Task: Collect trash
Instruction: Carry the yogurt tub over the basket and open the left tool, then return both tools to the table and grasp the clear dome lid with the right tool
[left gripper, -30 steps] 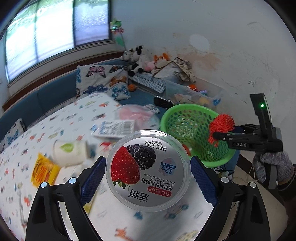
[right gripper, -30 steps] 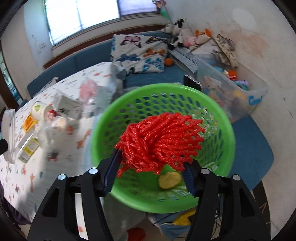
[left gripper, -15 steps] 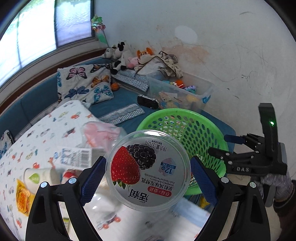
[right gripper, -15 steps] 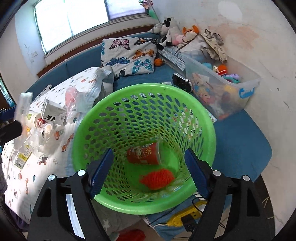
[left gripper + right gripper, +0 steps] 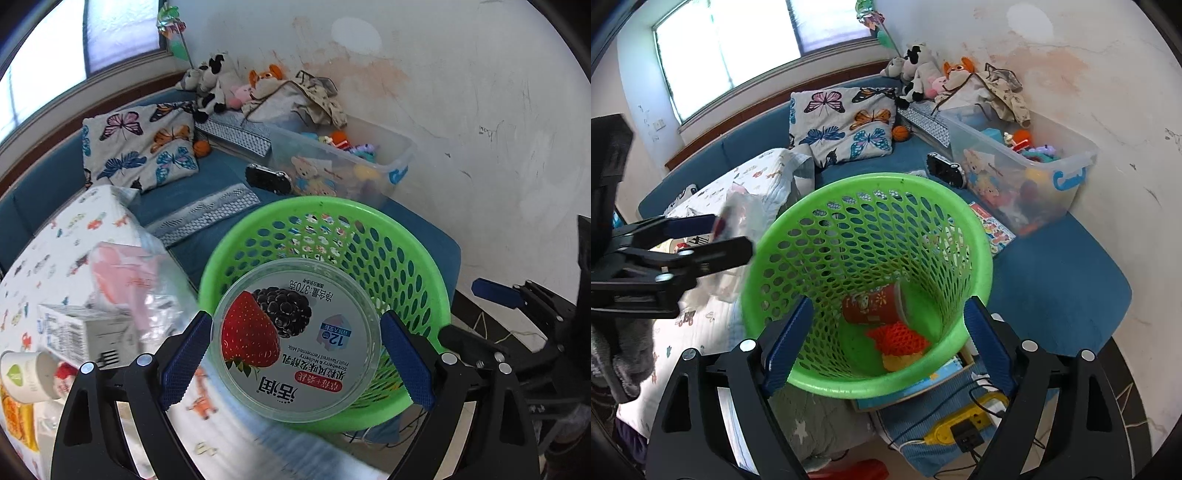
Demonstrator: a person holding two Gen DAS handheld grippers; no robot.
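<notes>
My left gripper [image 5: 295, 332] is shut on a round clear yogurt tub [image 5: 295, 354] with a strawberry and blackberry label. It hangs over the near rim of the green mesh basket [image 5: 325, 201]. In the right wrist view my right gripper [image 5: 888, 314] hovers above the same basket [image 5: 871, 179]; its jaws are opening with nothing between them. At the basket's bottom lie a red paper cup [image 5: 875, 306], a red net ball [image 5: 897, 339] and a yellow scrap [image 5: 897, 362]. The left gripper [image 5: 720, 236] shows at that view's left edge.
On the table with the printed cloth [image 5: 74, 229] lie a milk carton [image 5: 81, 332], a white cup [image 5: 26, 376], a pink plastic bag [image 5: 122, 273] and a yellow packet [image 5: 14, 417]. A clear toy box [image 5: 340, 166] stands on the blue sofa behind. A yellow power strip [image 5: 964, 424] lies on the floor.
My right gripper let go of the red net ball, which fell into the basket, and its jaws widened. My left gripper carried the yogurt tub from over the table towards the basket.
</notes>
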